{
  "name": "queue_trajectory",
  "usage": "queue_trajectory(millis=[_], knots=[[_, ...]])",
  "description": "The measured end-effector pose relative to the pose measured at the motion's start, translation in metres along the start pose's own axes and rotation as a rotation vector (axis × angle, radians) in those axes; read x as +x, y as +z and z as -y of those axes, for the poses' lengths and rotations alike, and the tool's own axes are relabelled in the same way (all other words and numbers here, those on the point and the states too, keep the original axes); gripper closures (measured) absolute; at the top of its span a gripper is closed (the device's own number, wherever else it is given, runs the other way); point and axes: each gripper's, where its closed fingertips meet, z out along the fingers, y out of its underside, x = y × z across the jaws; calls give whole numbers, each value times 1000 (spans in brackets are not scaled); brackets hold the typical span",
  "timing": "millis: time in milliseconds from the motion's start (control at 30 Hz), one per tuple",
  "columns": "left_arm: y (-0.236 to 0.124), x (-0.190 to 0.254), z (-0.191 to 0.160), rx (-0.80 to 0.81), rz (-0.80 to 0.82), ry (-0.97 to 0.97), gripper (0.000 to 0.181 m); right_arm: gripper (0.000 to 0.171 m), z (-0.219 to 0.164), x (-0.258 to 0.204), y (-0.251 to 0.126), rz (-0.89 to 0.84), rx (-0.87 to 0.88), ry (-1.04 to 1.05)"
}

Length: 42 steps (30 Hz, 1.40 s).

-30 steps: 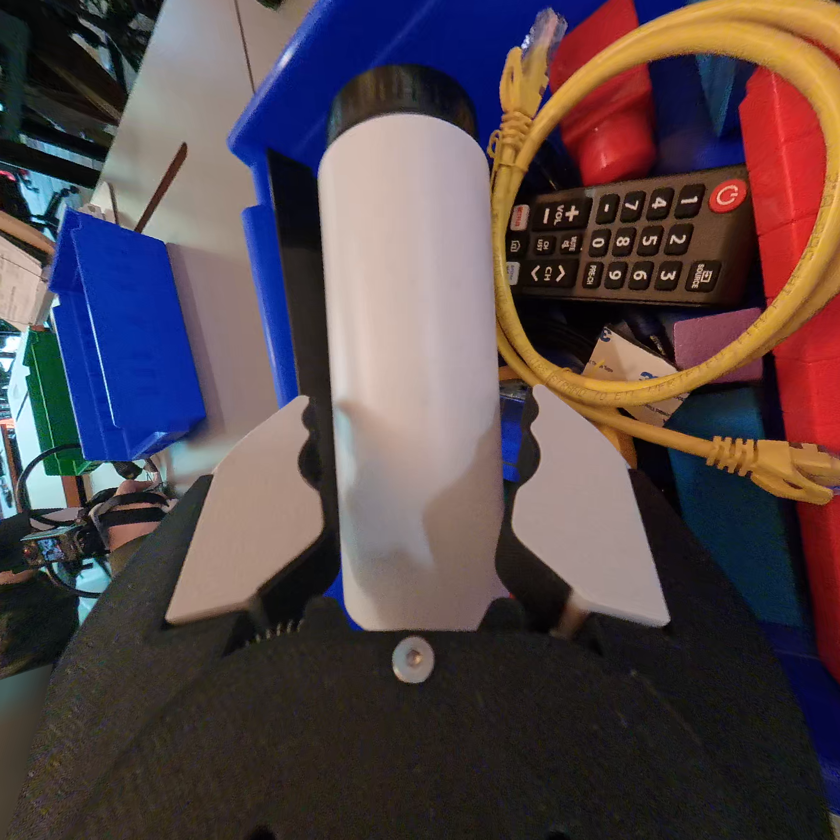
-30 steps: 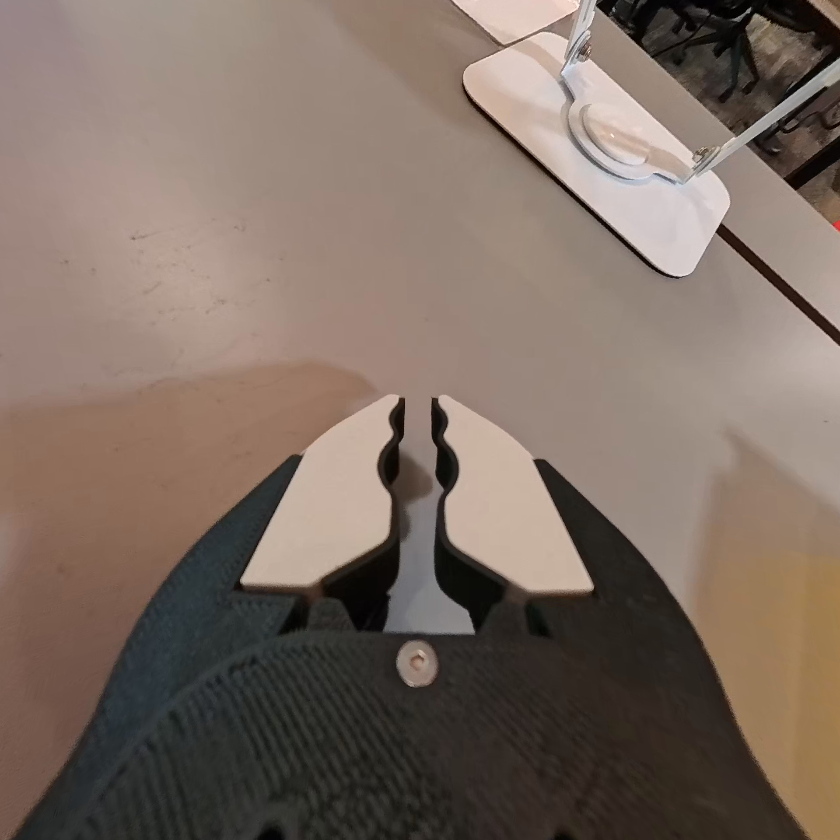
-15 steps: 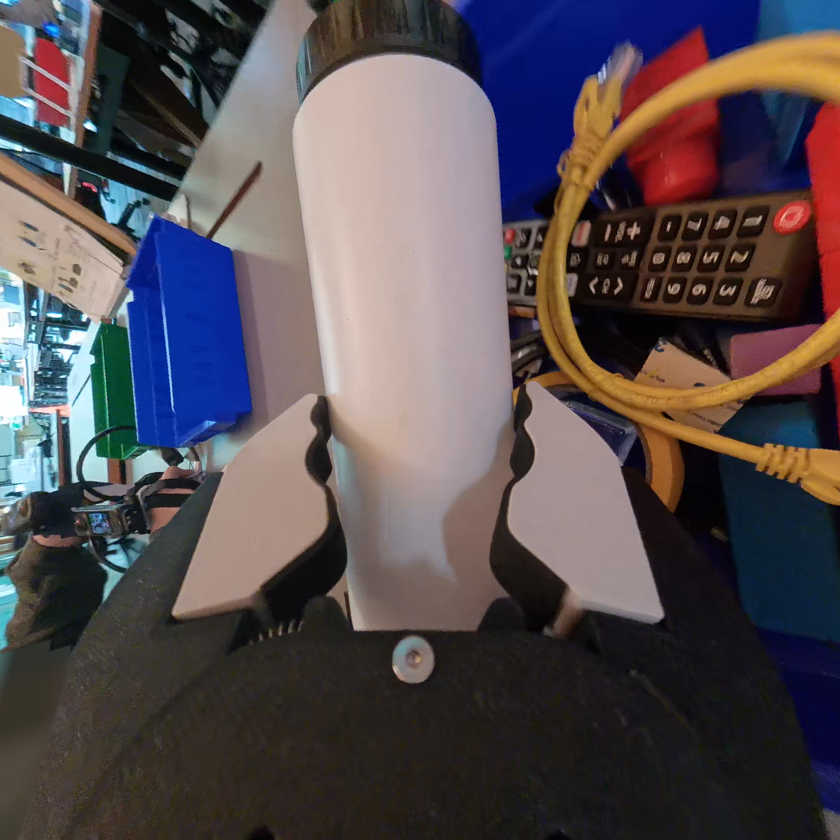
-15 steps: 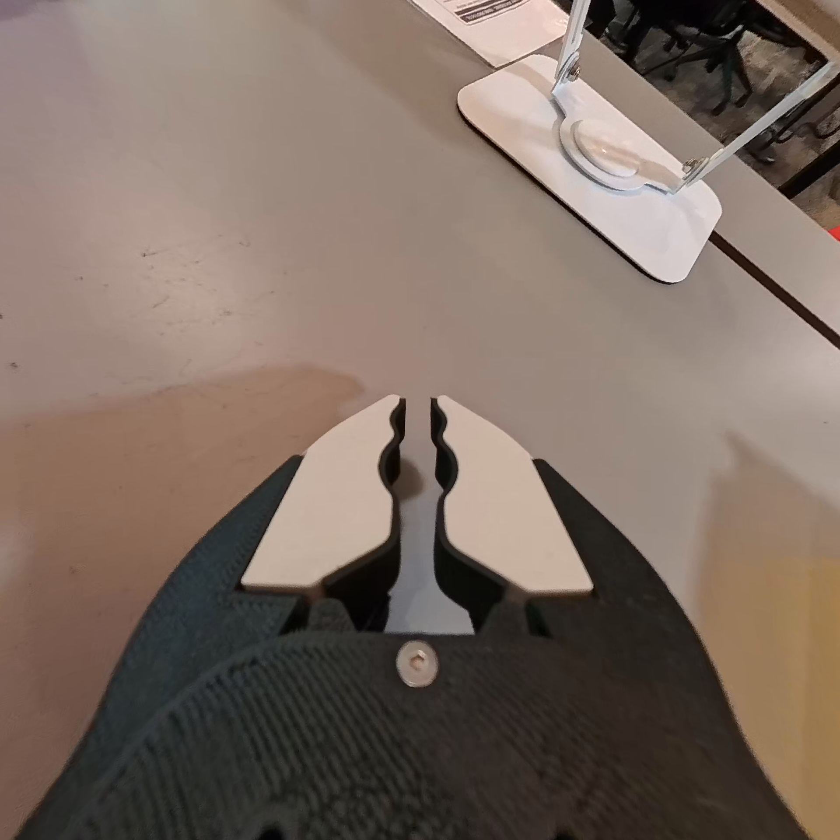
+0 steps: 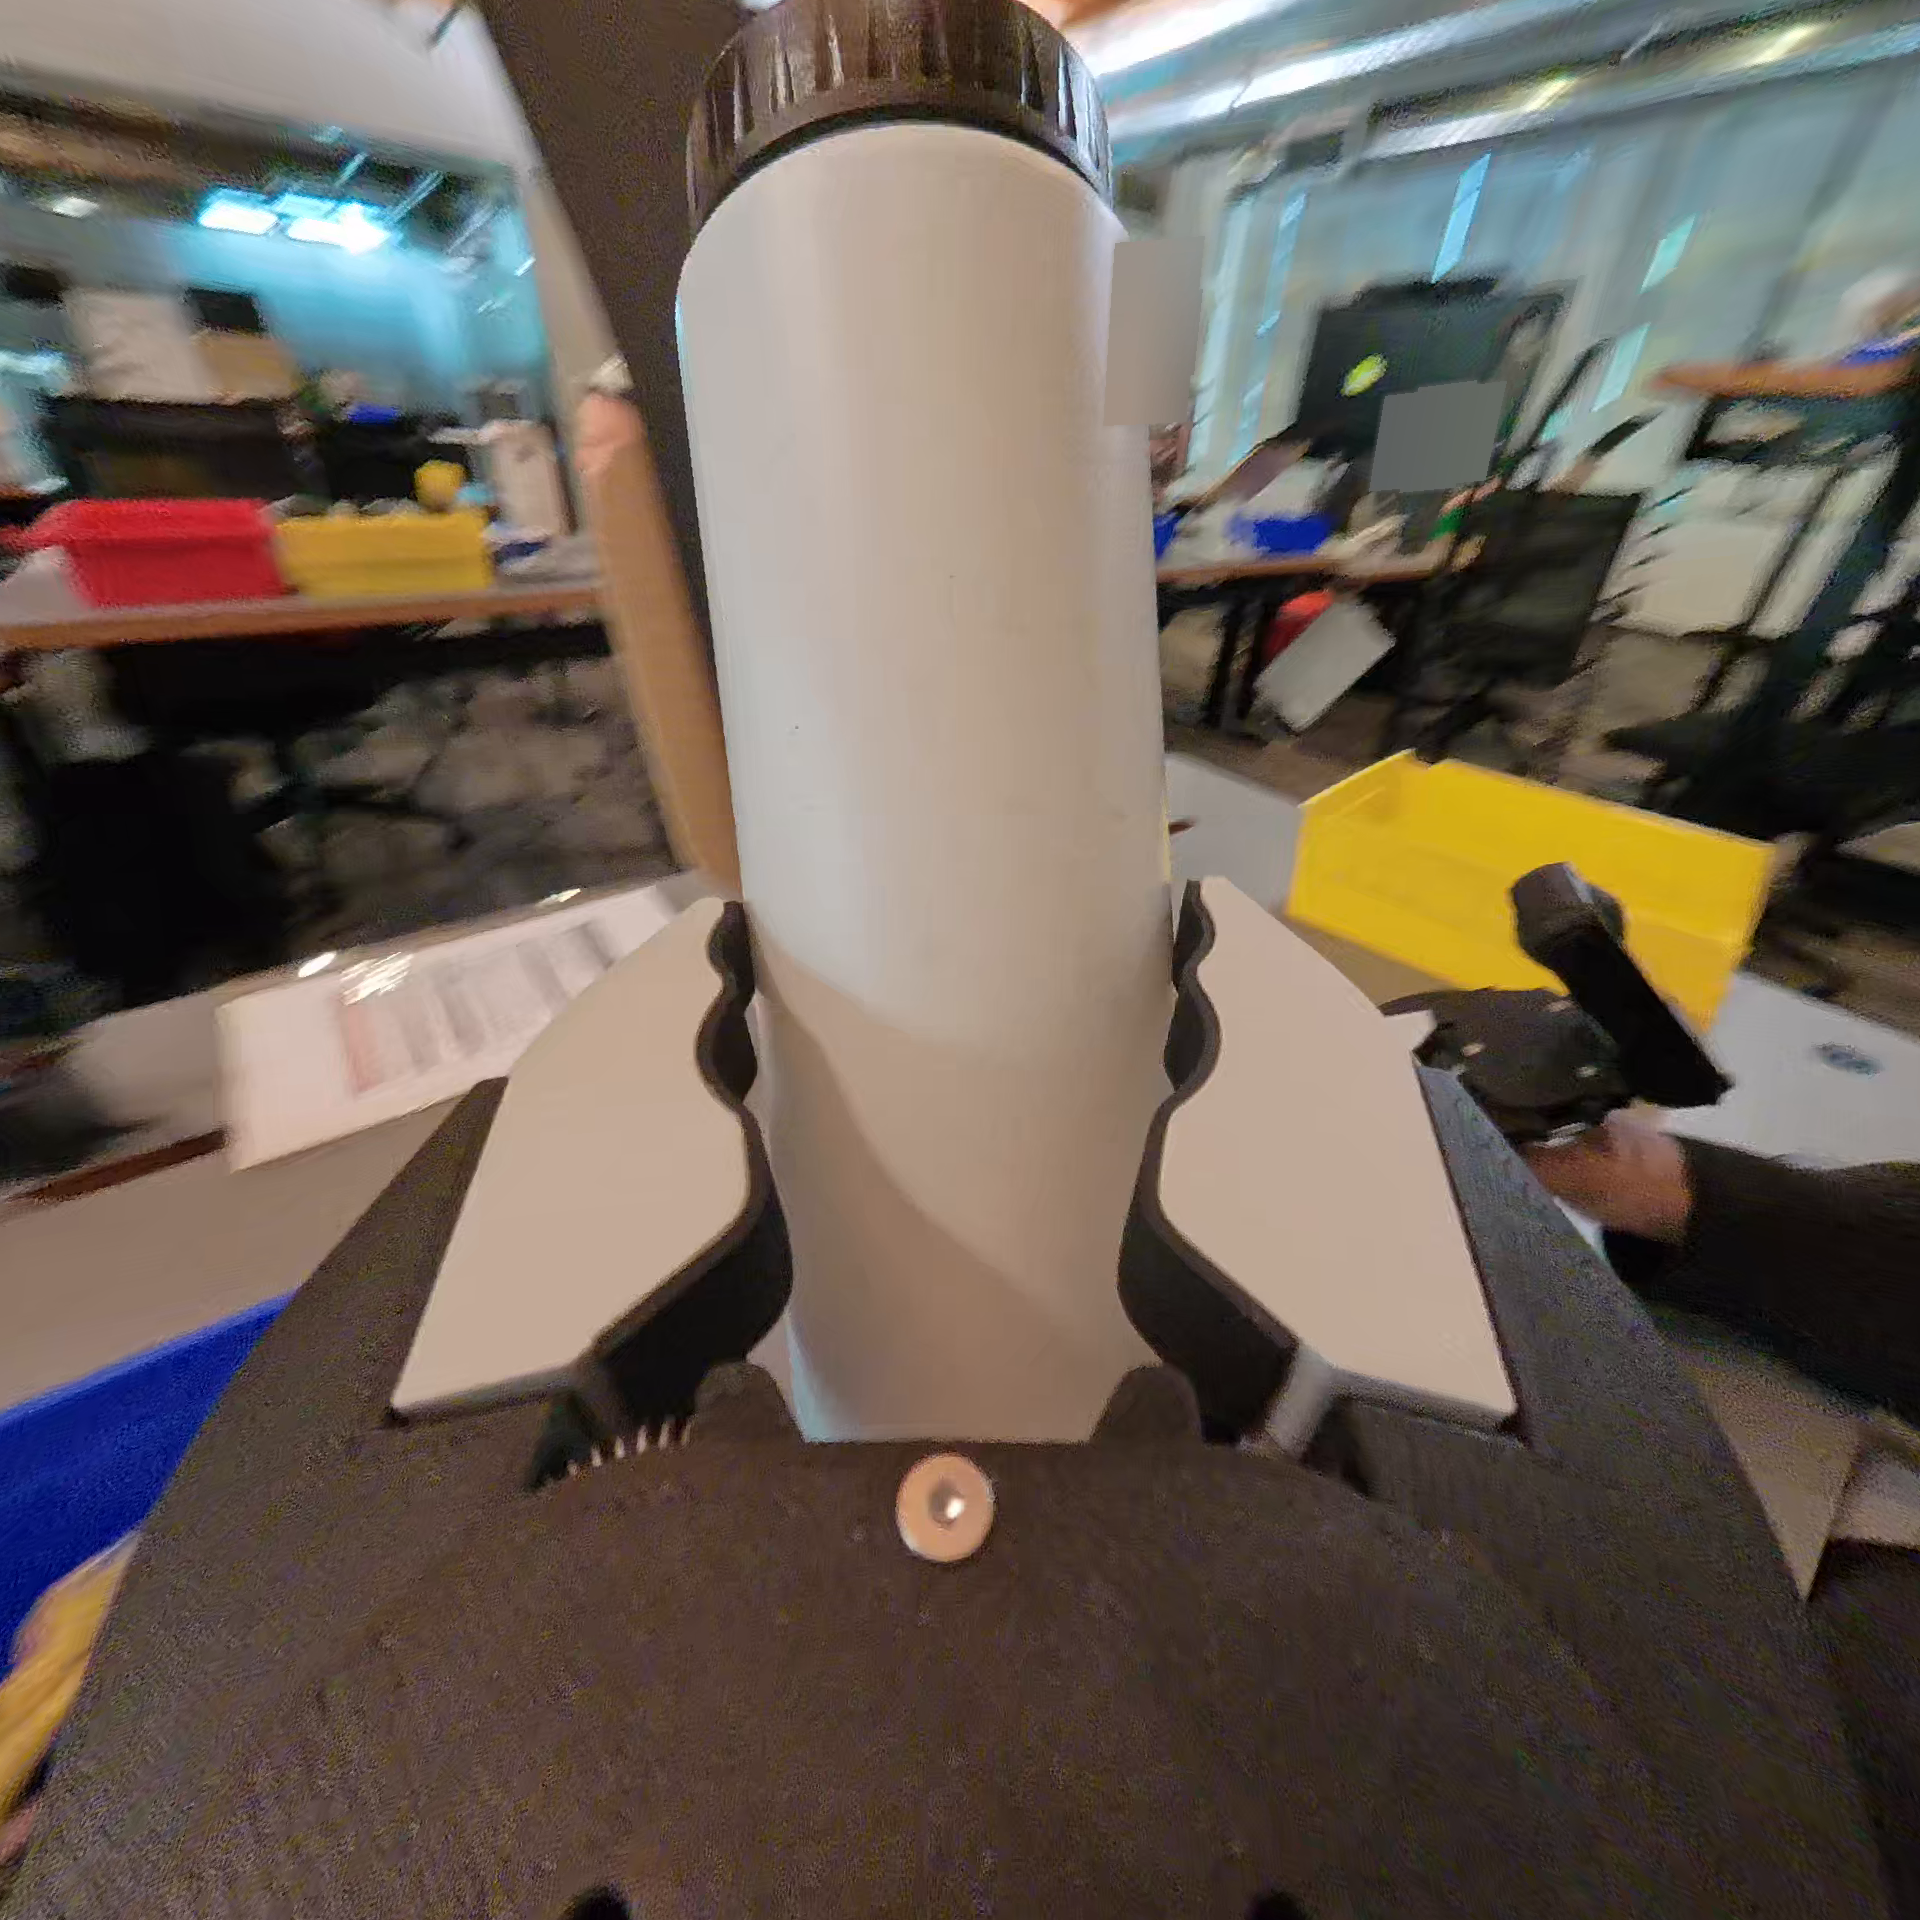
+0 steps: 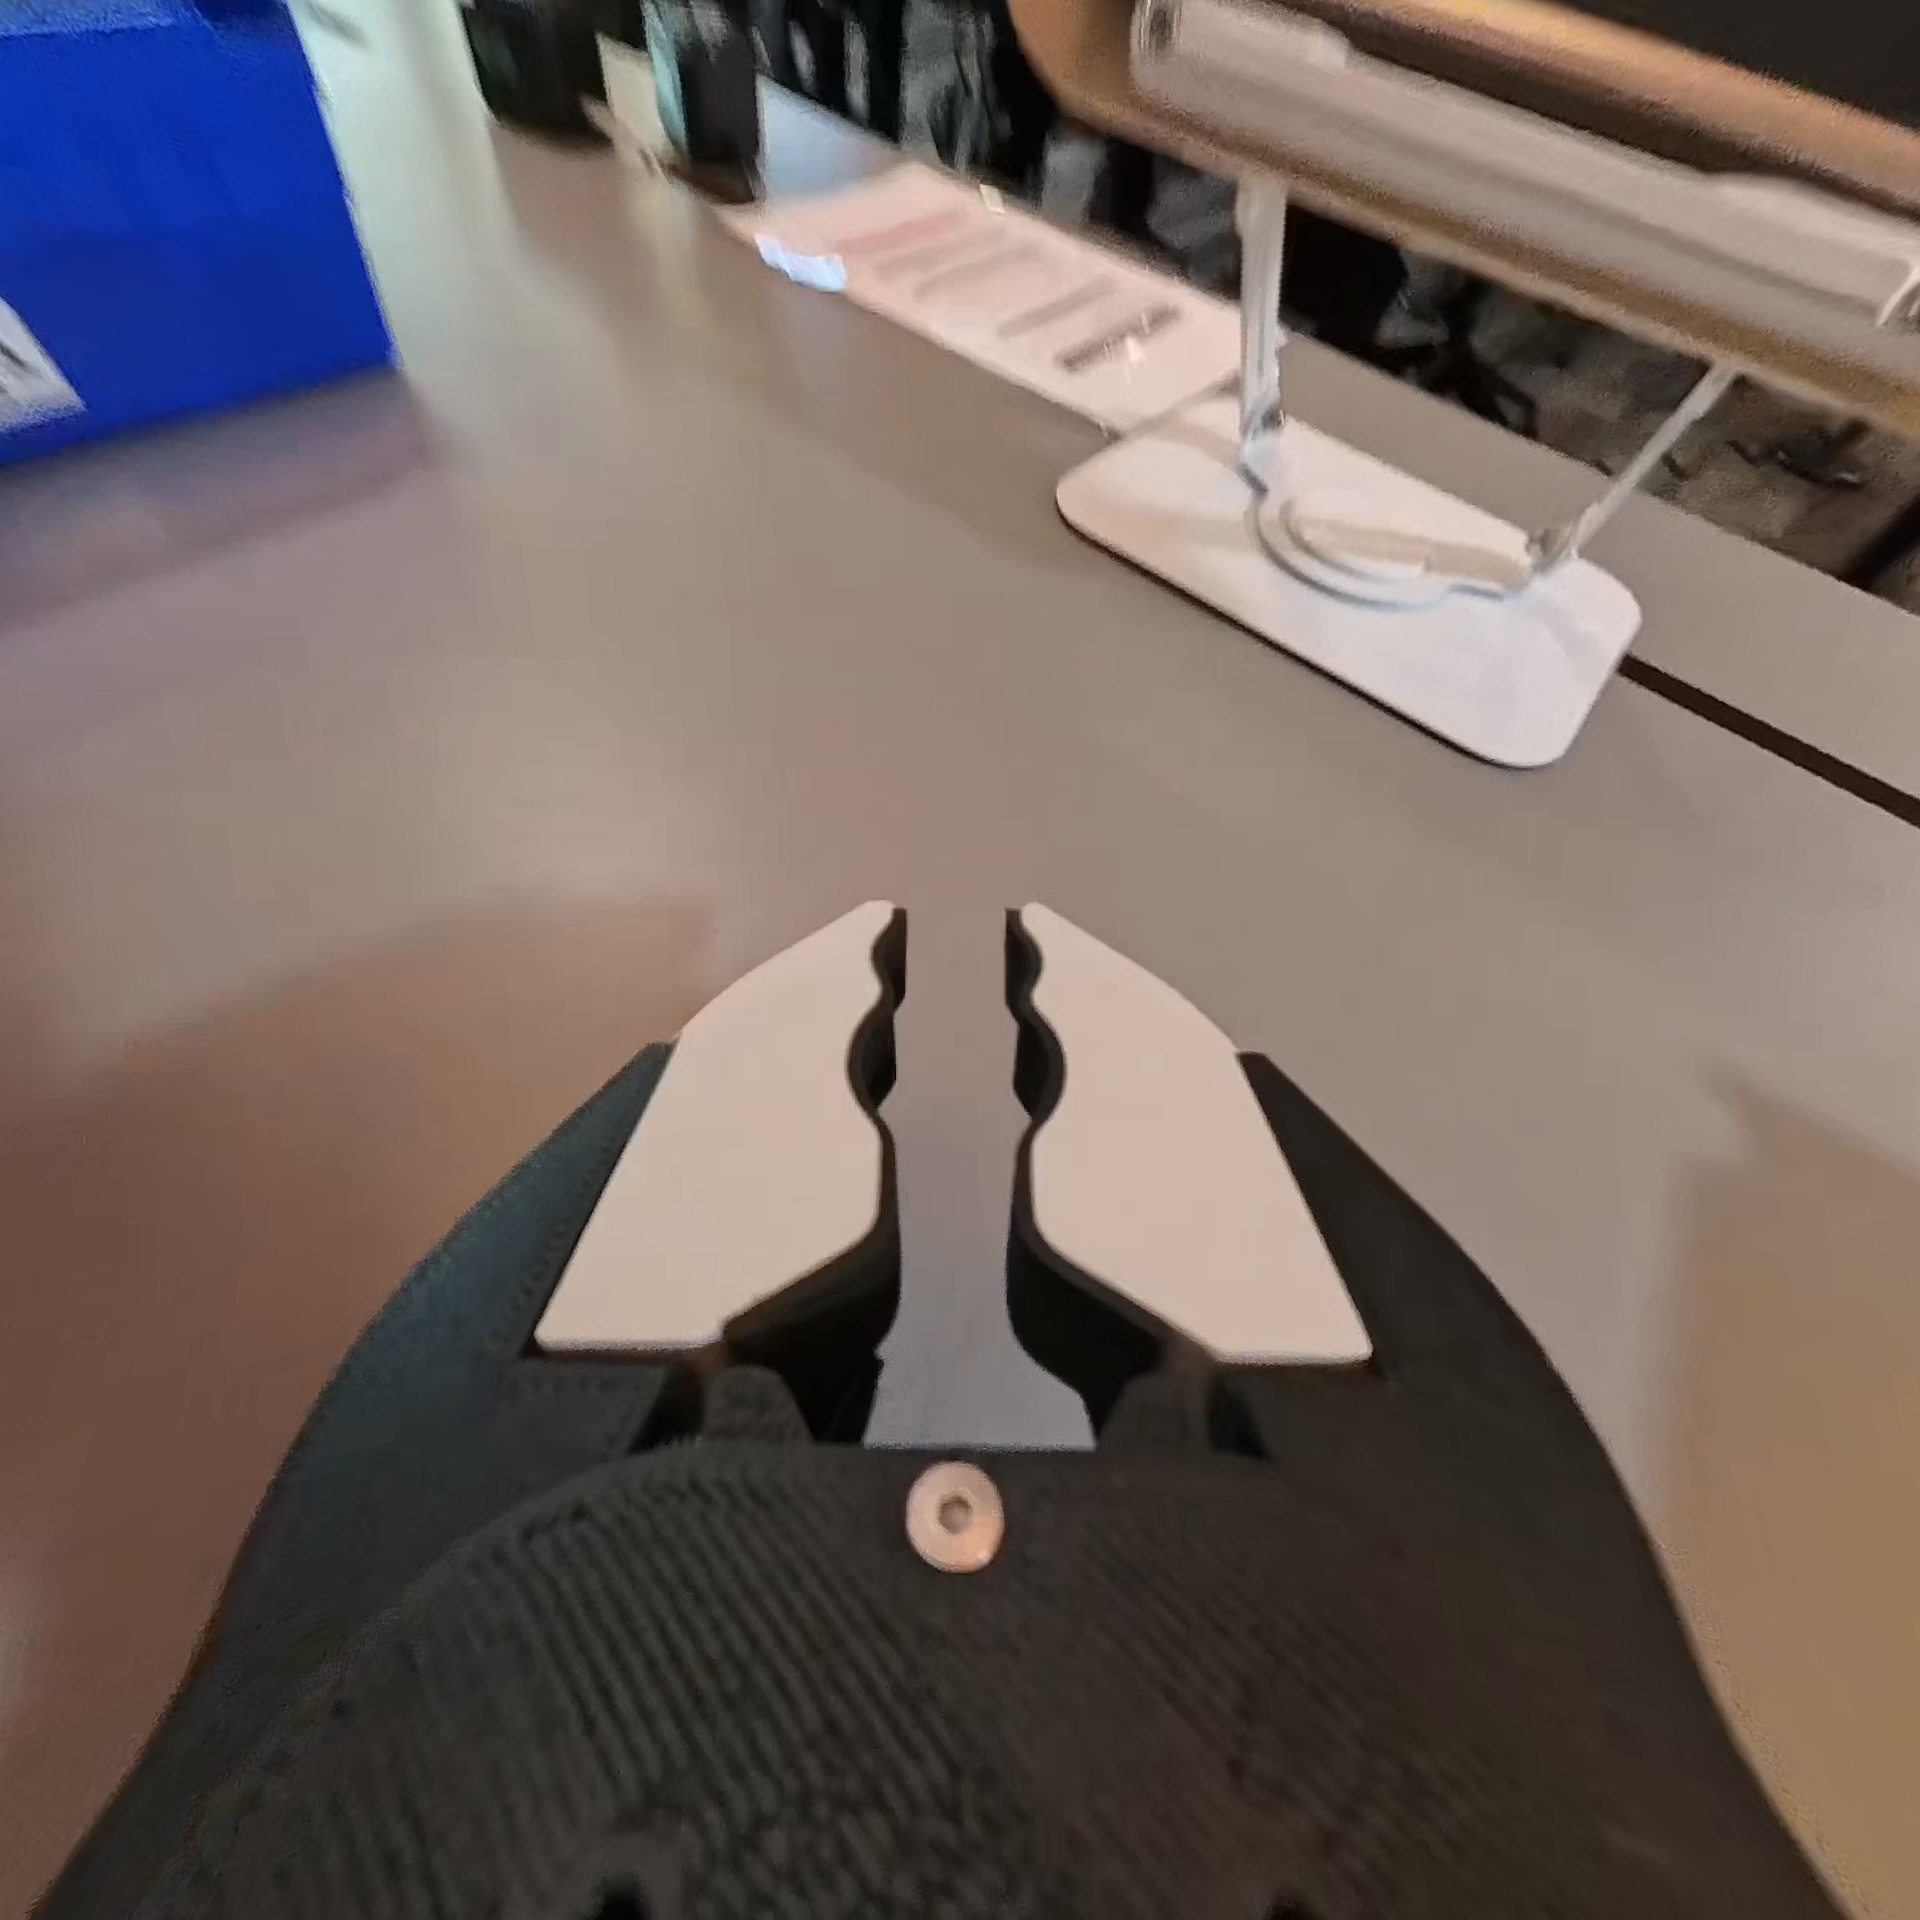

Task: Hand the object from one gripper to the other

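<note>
A white cylindrical bottle point(image 5: 935, 623) with a black ribbed cap point(image 5: 894, 94) stands upright in my left gripper point(image 5: 961, 914). The gripper is shut on its lower body and holds it up in the air. My right gripper point(image 6: 951, 914) is empty, low over the grey table point(image 6: 727, 675), and its jaws stand a narrow gap apart. In the left wrist view a black gripper part point(image 5: 1558, 1039) held by a hand in a dark sleeve shows at the right, apart from the bottle. The bottle does not show in the right wrist view.
A blue bin point(image 6: 156, 208) stands at the far left of the table, and its corner shows in the left wrist view point(image 5: 104, 1434). A white stand base point(image 6: 1351, 582) with metal legs and a printed sheet point(image 6: 1018, 291) lie ahead on the right. A yellow bin point(image 5: 1507, 862) is beyond the right gripper. My hands' fingertips stand some 30 cm from each other.
My left gripper has lifted the bottle out of the blue bin and tilted up to face the room. My right gripper has tilted up a little and its jaws have parted slightly.
</note>
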Motion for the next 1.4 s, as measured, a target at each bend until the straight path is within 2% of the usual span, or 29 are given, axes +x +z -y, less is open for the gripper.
queue_trajectory(millis=[100,200,367,433,600,733,900,1067,1167,1267,1400], knots=[[45,38,-21,66,-92,-57,101,150,29,-3,-18,105,165,114],[84,70,-49,67,-177,-163,101,151,53,4,-39,205,335,245],[118,103,-74,145,-264,-143,101,137,68,0,-61,396,465,318],[121,114,-85,191,-296,-132,101,130,73,-8,-67,478,496,336],[117,129,-116,112,-384,-107,100,110,78,-18,-77,634,540,385],[121,125,-127,84,-409,-176,100,98,79,-21,-72,659,539,410],[122,138,-140,24,-455,-134,101,79,78,-31,-66,662,529,405],[124,157,-155,-40,-486,-63,100,77,83,-25,-68,681,564,470],[127,167,-165,-81,-500,-29,100,80,82,-21,-73,678,574,472],[127,175,-172,-104,-516,0,101,90,81,-15,-72,655,575,482],[126,180,-173,-112,-525,1,100,89,81,-15,-73,655,574,485]])
